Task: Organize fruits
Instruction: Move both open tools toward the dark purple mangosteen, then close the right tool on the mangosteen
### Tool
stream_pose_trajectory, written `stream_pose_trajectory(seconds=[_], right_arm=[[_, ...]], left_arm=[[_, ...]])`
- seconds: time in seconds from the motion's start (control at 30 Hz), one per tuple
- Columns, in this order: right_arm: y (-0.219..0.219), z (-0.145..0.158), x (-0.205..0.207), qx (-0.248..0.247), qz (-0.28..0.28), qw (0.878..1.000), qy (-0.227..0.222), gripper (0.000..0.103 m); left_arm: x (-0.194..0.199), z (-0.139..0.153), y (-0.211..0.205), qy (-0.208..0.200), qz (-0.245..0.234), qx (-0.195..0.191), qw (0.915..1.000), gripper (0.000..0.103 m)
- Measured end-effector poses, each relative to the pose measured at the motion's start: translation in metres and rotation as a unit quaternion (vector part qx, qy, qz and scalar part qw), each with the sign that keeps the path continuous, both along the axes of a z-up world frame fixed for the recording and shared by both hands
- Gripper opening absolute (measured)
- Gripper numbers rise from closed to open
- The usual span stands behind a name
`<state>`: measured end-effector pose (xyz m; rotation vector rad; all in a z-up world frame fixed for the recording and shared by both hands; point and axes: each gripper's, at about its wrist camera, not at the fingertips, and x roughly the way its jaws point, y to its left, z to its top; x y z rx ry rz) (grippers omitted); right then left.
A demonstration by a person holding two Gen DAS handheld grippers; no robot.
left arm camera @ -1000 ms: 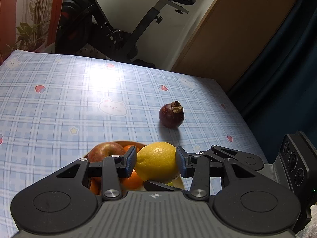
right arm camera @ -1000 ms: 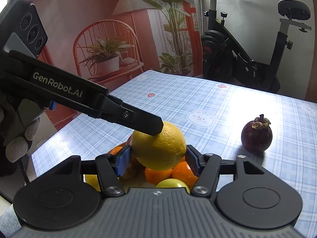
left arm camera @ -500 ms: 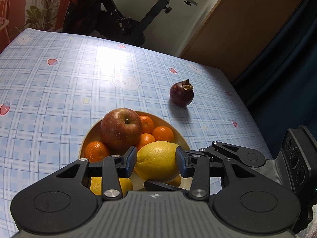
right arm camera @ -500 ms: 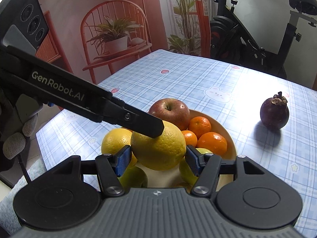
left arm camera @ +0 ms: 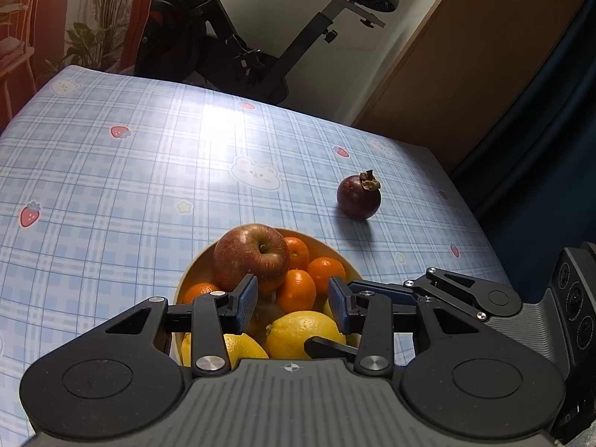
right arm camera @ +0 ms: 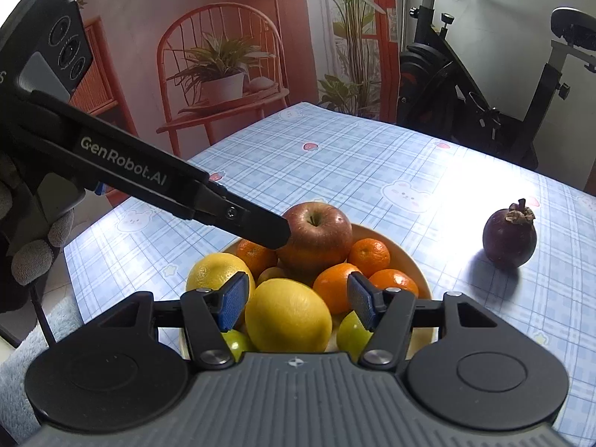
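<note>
Left fingers [right arm camera: 277,236] overlapping apple [right arm camera: 320,232], bowl [right arm camera: 408,260] near side hidden

We are seeing a pale bowl [right arm camera: 417,268] sitting on the checked surface [left arm camera: 111,193], heaped with fruit. A red apple [right arm camera: 316,234] is resting on top, stem dimple up. Small mandarins [right arm camera: 368,257] are crowding around it. Two lemons are lying at the near side: one [right arm camera: 288,314] toward the middle, the other [right arm camera: 212,272] at the left rim. Green fruits [right arm camera: 350,335] are peeking out underneath. A dark purple mangosteen [left arm camera: 358,196] is sitting alone on the surface, apart from the bowl, its dry calyx up.
</note>
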<state>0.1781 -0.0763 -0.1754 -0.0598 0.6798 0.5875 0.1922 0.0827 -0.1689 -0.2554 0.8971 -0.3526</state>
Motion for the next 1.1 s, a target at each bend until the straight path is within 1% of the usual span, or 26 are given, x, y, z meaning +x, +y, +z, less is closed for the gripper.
stream_pose_trajectory(seconds=[0.13, 0.33, 0.5, 0.67, 0.87, 1.1], right_arm=[[-0.017, 0.005, -0.001, 0.002, -0.017, 1.0, -0.013, 0.062], [-0.05, 0.008, 0.01, -0.004, -0.058, 0.998, -0.029, 0.062], [-0.076, 0.007, 0.021, -0.022, -0.088, 0.994, -0.057, 0.062], [-0.095, -0.001, 0.037, -0.035, -0.102, 0.992, -0.067, 0.062], [-0.109, -0.017, 0.061, -0.035, -0.109, 0.991, -0.069, 0.063], [-0.115, -0.039, 0.09, -0.017, -0.109, 0.992, -0.058, 0.063]], left_arm=[[0.001, 0.007, -0.007, -0.019, 0.008, 0.008, 0.9997, 0.043], [0.011, 0.014, -0.026, -0.043, 0.013, 0.018, 0.9988, 0.043], [0.029, 0.022, -0.047, -0.063, 0.016, 0.025, 0.9976, 0.043], [0.053, 0.024, -0.071, -0.073, 0.01, 0.028, 0.9969, 0.043], [0.088, 0.015, -0.098, -0.072, 0.001, 0.027, 0.9971, 0.044], [0.129, -0.007, -0.125, -0.042, -0.015, 0.013, 0.9989, 0.045]])
